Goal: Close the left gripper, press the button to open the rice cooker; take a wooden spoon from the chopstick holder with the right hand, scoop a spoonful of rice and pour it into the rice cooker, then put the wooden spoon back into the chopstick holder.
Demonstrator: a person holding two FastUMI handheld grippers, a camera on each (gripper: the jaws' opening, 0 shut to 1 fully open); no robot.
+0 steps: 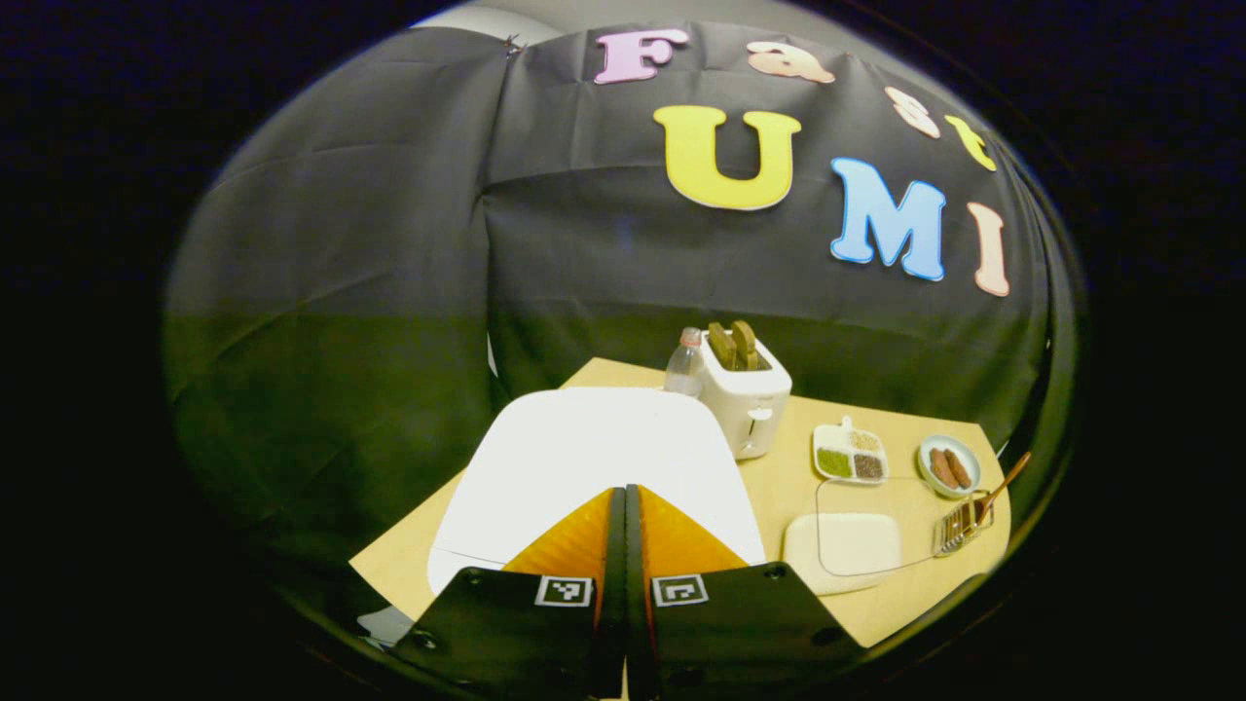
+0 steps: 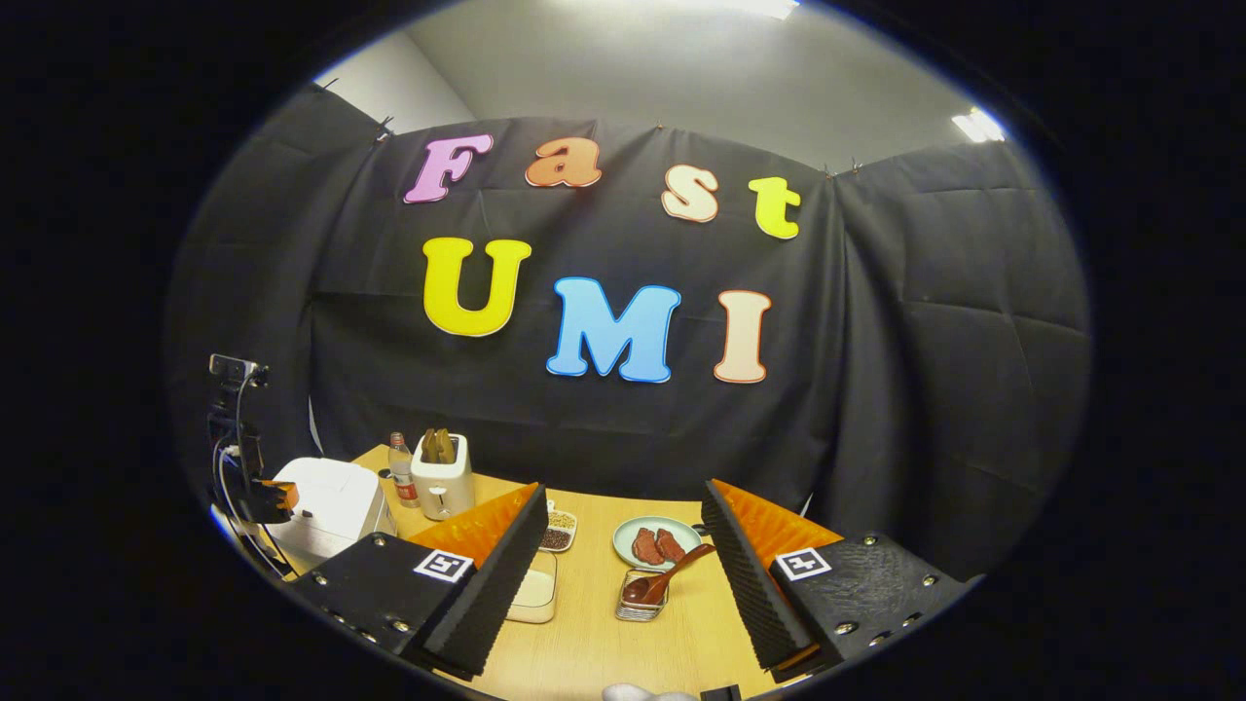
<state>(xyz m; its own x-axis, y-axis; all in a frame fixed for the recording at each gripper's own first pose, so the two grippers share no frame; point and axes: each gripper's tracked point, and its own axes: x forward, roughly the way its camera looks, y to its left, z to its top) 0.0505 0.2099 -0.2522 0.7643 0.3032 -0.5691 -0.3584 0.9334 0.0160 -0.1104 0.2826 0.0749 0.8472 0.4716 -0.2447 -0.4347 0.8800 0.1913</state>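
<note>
The white rice cooker (image 1: 584, 453) stands with its lid down, right in front of my left gripper (image 1: 623, 495), whose orange fingers are shut together with nothing between them just above the lid's near edge. In the right gripper view the left gripper (image 2: 277, 497) sits at the rice cooker (image 2: 331, 506). A wooden spoon (image 2: 672, 576) leans in the metal chopstick holder (image 2: 641, 602), a little ahead of my right gripper (image 2: 623, 506), which is open and holds nothing. A clear container of rice (image 1: 857, 540) lies between cooker and chopstick holder (image 1: 959, 526), where the spoon (image 1: 1005, 477) sticks out.
A white toaster (image 1: 748, 394) and a plastic bottle (image 1: 686, 362) stand behind the cooker. A divided seasoning dish (image 1: 850, 453) and a plate of sausages (image 2: 657, 540) lie toward the table's back. The wooden table (image 2: 604, 633) ends near the booth wall.
</note>
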